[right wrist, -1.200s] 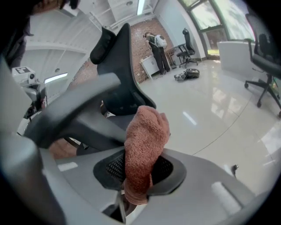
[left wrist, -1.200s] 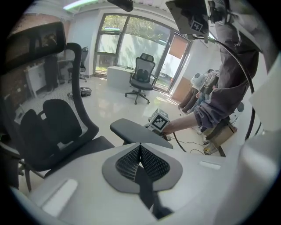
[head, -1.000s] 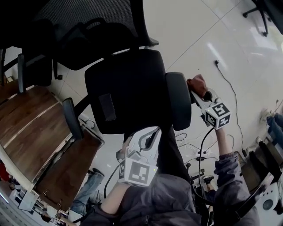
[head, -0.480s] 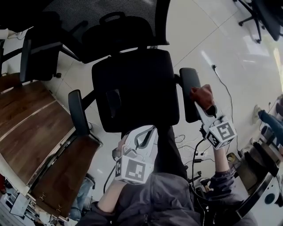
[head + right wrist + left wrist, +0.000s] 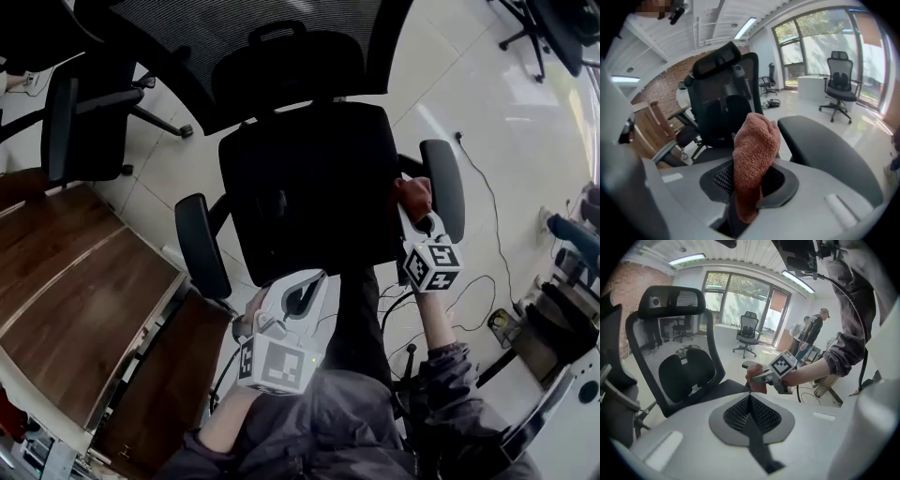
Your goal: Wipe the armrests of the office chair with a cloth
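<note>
At the right side of the office chair [image 5: 309, 187], your right gripper [image 5: 413, 214] is clamped on the cloth [image 5: 413, 195]. Check this in the right gripper view: the reddish-brown cloth stands bunched and upright between the two jaws, and one end hangs down into the gap behind them. The cloth sits just beside the inner edge of the right armrest [image 5: 443, 187], between the pad and the seat. No view confirms whether the cloth touches the pad. The marker cube [image 5: 431, 265] of this gripper points back toward your body.

Your left gripper [image 5: 312, 279] hovers in front of the seat's front edge, well apart from the left armrest [image 5: 202, 246]. Its jaws are together, with nothing between them. The left gripper view looks across the seat at the backrest and shows your other hand holding the cloth.

Surroundings:
- A wooden table [image 5: 75, 281] stands to your left, near the left armrest.
- A second chair [image 5: 84, 122] stands beyond that table.
- A cable [image 5: 487, 206] runs across the light floor on the right.
</note>
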Motion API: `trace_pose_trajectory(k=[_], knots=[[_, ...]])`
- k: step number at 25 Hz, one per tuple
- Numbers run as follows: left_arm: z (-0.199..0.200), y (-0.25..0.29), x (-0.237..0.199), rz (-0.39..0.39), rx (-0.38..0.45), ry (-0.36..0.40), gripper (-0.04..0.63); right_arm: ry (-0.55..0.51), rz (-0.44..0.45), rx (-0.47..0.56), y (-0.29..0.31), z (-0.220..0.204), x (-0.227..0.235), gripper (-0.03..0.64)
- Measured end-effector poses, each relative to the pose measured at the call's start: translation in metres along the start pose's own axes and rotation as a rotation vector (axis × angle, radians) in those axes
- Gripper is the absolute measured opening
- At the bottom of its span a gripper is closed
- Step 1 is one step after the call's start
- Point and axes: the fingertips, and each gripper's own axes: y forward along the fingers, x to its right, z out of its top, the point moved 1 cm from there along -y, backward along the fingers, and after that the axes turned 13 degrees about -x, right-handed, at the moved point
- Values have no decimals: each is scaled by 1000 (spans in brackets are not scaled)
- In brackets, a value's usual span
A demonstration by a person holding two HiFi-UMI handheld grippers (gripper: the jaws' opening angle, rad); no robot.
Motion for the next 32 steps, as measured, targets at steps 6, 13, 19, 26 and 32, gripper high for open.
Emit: trace_pose_trajectory(k=[6, 13, 19, 26, 32], knots=[[-20, -5, -18, -33, -37, 5, 15, 241, -229, -47, 67, -31, 46, 92], [-20, 12, -13, -75, -72, 0, 15, 348, -302, -81, 117, -44, 83, 92], [-18, 24, -14, -72, -98, -9, 15, 364, -275, -45, 126, -35, 85, 92], [1, 24, -3, -79, -82, 9, 15, 374, -287, 28, 79, -19, 69, 92], [12, 16, 8, -85, -53, 27, 15, 359, -244, 70, 45, -13, 43, 92]])
